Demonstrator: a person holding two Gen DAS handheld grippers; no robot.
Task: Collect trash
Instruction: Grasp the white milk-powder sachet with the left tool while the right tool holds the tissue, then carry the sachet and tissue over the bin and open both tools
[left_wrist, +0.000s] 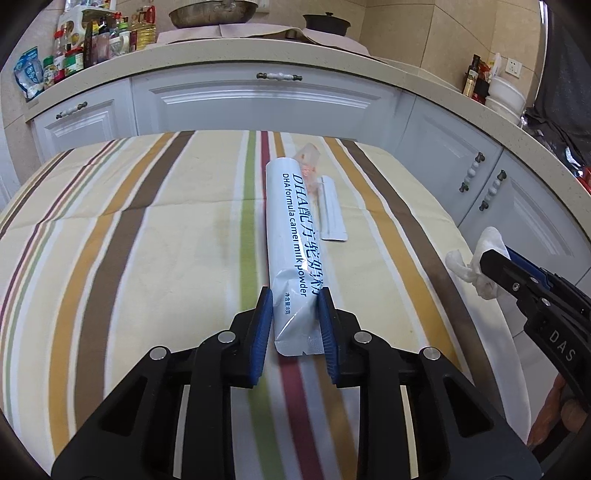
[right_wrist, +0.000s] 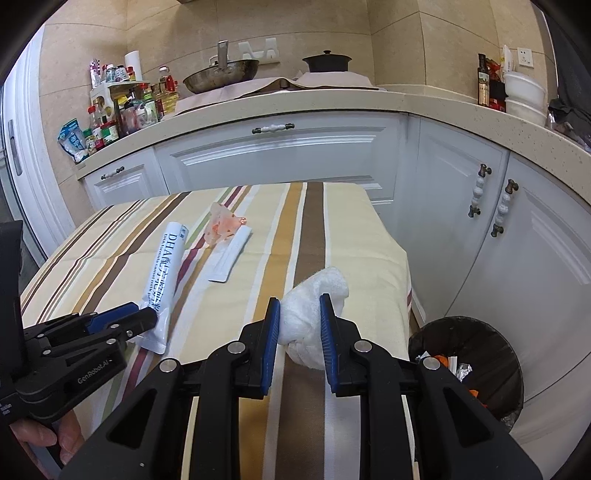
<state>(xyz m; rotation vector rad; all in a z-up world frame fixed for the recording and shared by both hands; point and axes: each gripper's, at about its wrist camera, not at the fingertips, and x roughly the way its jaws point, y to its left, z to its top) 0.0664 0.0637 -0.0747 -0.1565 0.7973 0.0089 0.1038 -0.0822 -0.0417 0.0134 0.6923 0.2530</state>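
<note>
The striped table fills both views, its near edge cut off behind the gripper frames, and beside its right corner stands a dark bin whose contents show only as bits of foil and orange, too small to tell. The left gripper is clamped on the crumpled near end of a long white milk-powder sachet that lies on the table, while the right gripper grips a wadded white tissue over the table's right side. Past the sachet lie a flat white wrapper and a clear, orange-stained wrapper, the latter half hidden behind the sachet in the left view.
</note>
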